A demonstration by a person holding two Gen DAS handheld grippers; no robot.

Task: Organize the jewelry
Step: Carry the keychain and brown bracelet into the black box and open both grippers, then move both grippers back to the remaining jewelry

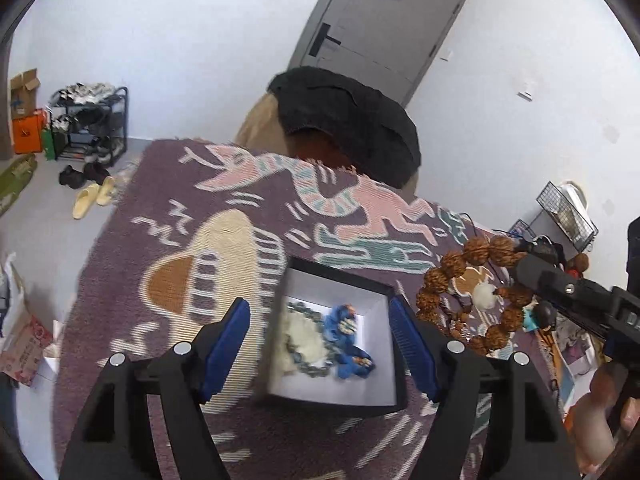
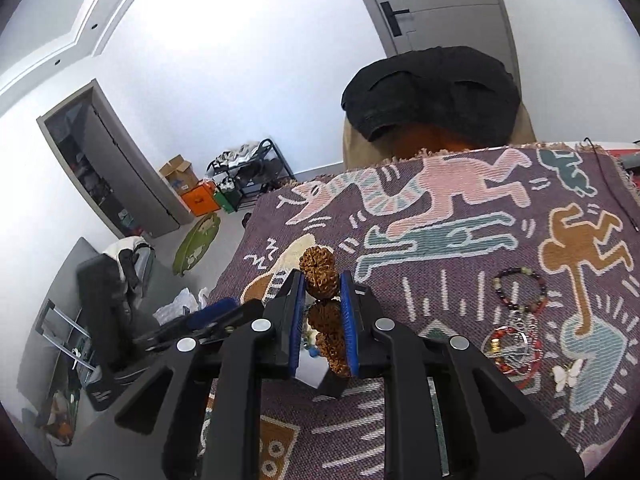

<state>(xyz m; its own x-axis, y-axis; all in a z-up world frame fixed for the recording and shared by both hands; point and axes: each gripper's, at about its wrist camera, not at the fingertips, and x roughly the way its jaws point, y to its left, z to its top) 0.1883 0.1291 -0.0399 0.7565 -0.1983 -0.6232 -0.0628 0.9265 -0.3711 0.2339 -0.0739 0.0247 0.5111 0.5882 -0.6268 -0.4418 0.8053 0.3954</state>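
Purple woven cloth [image 1: 168, 184], patterned with pink, teal and brown figures, covers the table under both my claws. My left claw [image 1: 320, 344] stands wide, its blue pads either side of a black box with a white lining [image 1: 376, 360] and pressing on nothing. The box sits on the cloth, and inside it lie a grey-green bead bracelet [image 1: 308, 368] on white padding and a crumpled blue piece [image 1: 352, 340] beside it.

My right claw [image 2: 324, 320] is nearly closed, its blue pads pinching a bracelet of large knobbly brown seeds [image 2: 320, 280]. From the left wrist view that same bracelet hangs as a full ring in the air, just to the right of the box.

Farther right on the cloth rest a dark red and green bead bracelet [image 2: 520, 288], a tangle of red and silver pieces [image 2: 512, 344] and a white butterfly brooch [image 2: 568, 374], all well apart from the box.
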